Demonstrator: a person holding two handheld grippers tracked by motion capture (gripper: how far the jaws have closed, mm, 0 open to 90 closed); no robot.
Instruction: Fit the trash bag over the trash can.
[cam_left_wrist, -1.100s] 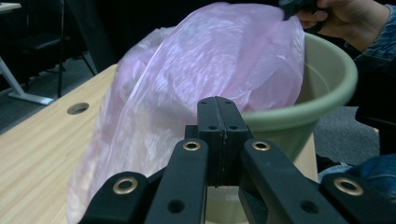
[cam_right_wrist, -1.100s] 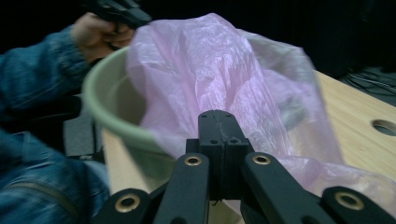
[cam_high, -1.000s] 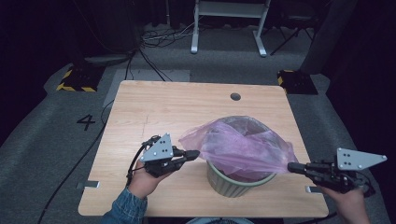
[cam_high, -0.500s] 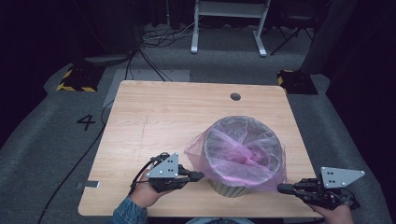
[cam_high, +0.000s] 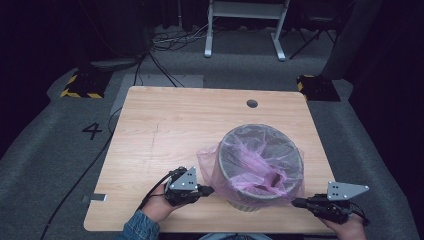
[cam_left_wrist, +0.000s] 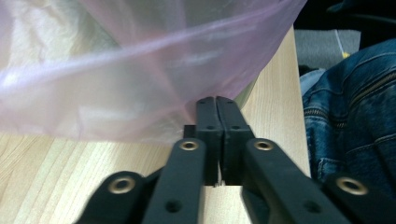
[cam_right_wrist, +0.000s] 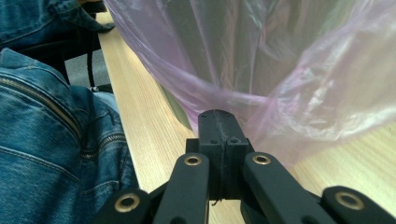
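Note:
A grey round bin (cam_high: 240, 202) stands on the wooden table (cam_high: 170, 125), lined with a thin pink bag (cam_high: 260, 160) whose edge hangs as a skirt over the rim. My left gripper (cam_high: 210, 190) lies low at the bin's left side. Its jaws (cam_left_wrist: 215, 100) have just been opening a little but still stand almost together, with the bag's hem pinched at their tips. My right gripper (cam_high: 295, 202) is low at the bin's right side, shut (cam_right_wrist: 218, 114) on a fold of the pink film (cam_right_wrist: 289, 107).
The table's near edge runs just under both hands, with a person's blue jeans (cam_right_wrist: 51, 140) behind it. A round cable hole (cam_high: 252, 103) sits at the far side. Cables and a white frame's feet (cam_high: 245, 30) lie on the grey floor beyond.
Both grippers have come down beside the bin. The bag, earlier stretched up and across above the bin, now sits pulled down over the rim and sides.

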